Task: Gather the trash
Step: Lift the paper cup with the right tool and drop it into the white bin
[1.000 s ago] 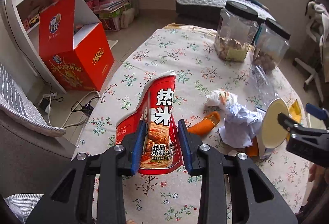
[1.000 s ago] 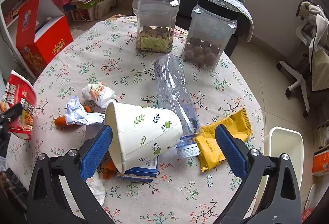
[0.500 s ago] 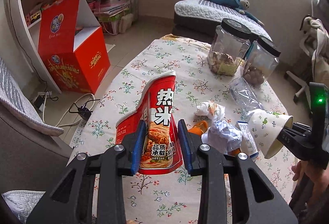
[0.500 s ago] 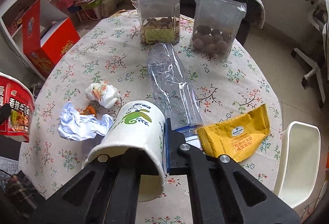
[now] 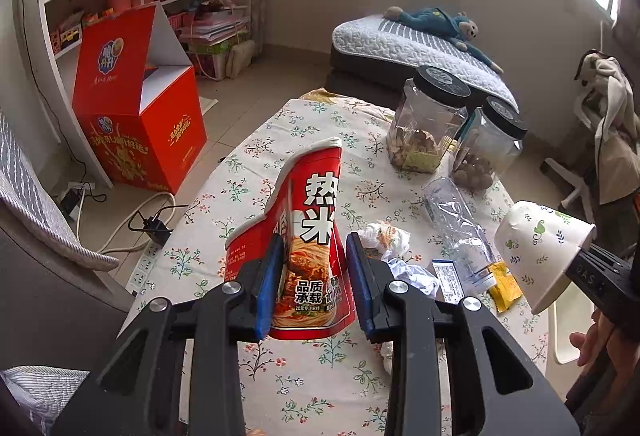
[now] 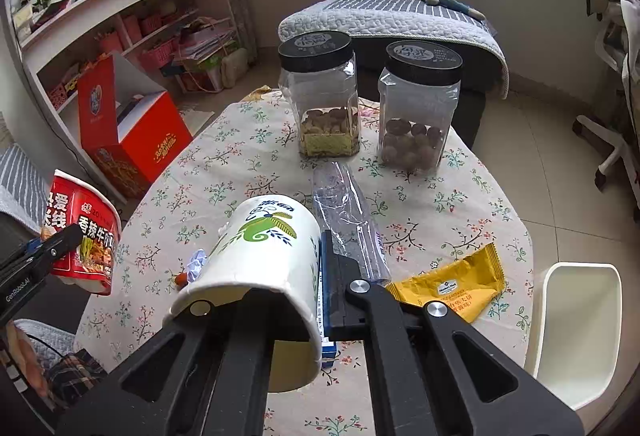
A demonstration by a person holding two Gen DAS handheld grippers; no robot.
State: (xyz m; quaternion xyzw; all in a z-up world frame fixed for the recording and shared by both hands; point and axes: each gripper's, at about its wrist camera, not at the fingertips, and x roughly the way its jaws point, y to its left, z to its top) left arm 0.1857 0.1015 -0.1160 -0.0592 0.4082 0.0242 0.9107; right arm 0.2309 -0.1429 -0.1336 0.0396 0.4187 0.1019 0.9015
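My left gripper (image 5: 312, 280) is shut on a crushed red instant-noodle cup (image 5: 310, 232) and holds it above the floral table (image 5: 280, 140); the cup also shows at the left of the right wrist view (image 6: 86, 232). My right gripper (image 6: 304, 272) is shut on the wall of a white paper cup with green prints (image 6: 260, 256), one finger inside it, lifted off the table; the cup shows at the right of the left wrist view (image 5: 544, 256). On the table lie a crushed clear bottle (image 6: 348, 224), a yellow snack wrapper (image 6: 448, 288) and crumpled paper (image 5: 386, 236).
Two clear jars with black lids (image 6: 320, 96) (image 6: 418, 104) stand at the table's far side. A red open box (image 5: 136, 116) sits on the floor at the left. A white chair (image 6: 576, 328) stands at the right. A small blue-white box (image 5: 446, 278) lies by the bottle.
My right gripper closed on the paper cup and lifted it off the table. Both grippers rose, and the left one kept its hold on the noodle cup.
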